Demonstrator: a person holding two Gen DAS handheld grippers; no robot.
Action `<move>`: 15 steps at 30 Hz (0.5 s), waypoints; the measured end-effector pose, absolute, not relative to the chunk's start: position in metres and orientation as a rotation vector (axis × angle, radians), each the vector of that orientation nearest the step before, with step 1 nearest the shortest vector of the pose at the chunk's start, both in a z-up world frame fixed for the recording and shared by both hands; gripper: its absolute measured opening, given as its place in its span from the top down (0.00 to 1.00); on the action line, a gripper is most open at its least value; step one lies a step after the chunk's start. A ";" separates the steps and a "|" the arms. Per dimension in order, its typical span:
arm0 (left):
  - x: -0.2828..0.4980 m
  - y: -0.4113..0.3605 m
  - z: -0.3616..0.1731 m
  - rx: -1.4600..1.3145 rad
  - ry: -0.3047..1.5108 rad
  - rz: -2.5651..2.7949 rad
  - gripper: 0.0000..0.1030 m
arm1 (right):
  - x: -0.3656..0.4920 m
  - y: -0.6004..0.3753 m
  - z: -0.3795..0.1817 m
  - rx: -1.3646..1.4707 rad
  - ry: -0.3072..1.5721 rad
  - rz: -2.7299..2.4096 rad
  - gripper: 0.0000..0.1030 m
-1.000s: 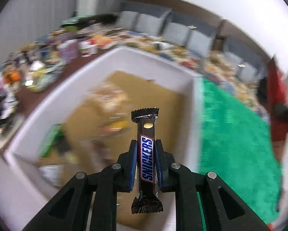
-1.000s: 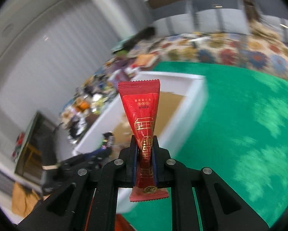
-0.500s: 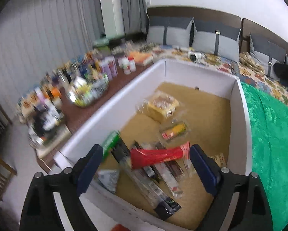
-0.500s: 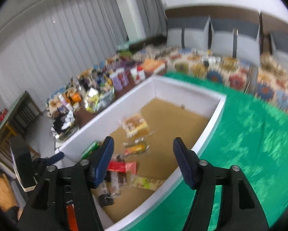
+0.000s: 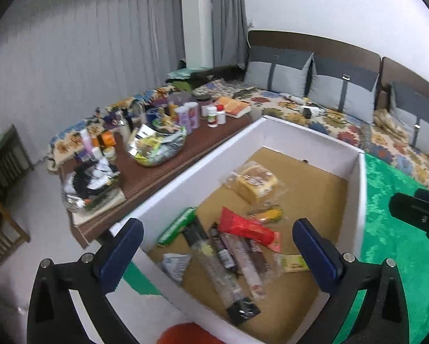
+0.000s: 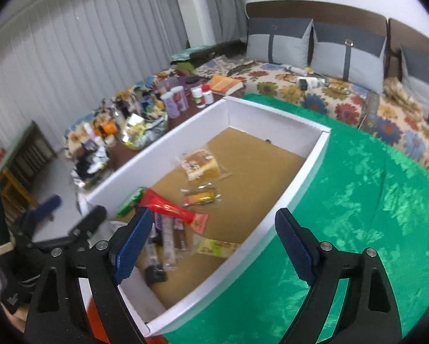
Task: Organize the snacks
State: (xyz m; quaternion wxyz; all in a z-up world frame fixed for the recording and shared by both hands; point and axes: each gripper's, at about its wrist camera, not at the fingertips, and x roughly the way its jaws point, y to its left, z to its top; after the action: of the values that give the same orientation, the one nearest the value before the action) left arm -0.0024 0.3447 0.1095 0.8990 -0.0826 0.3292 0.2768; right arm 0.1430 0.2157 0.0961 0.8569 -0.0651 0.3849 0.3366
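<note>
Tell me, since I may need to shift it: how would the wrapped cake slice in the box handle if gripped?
The wrapped cake slice looks soft, so it would probably squash. Its loose clear wrapper may slip or crinkle. It likely weighs little.

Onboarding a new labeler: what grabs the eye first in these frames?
The white box on the green cloth, snack packets piled at its near end, a red packet on top. Both tongs, left and right, hang over it, jaws opening with nothing between them. Left of the box, a brown table crowded with bottles.

Even, soft indoor light fills both views, with no hard shadows. Fisheye bending curves the edges into black corners. Slight blur softens the far clutter.
</note>
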 end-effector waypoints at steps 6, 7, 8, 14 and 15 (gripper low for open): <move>-0.005 0.350 0.106 -0.172 0.708 0.541 0.00 | 0.135 0.223 0.099 -0.189 0.793 0.683 0.13; -0.006 0.350 0.105 -0.169 0.715 0.533 0.00 | 0.134 0.225 0.098 -0.193 0.795 0.687 0.13; -0.006 0.352 0.104 -0.173 0.727 0.526 0.00 | 0.134 0.227 0.097 -0.196 0.796 0.690 0.13; -0.008 0.354 0.105 -0.176 0.717 0.524 0.00 | 0.129 0.234 0.089 -0.229 0.810 0.696 0.13; -0.009 0.354 0.105 -0.170 0.714 0.523 0.00 | 0.128 0.235 0.087 -0.234 0.814 0.699 0.13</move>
State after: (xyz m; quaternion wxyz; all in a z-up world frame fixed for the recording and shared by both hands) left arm -0.0086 0.3542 0.1054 0.9001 -0.0824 0.3452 0.2527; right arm 0.1282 0.2347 0.0874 0.8531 -0.1114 0.3867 0.3322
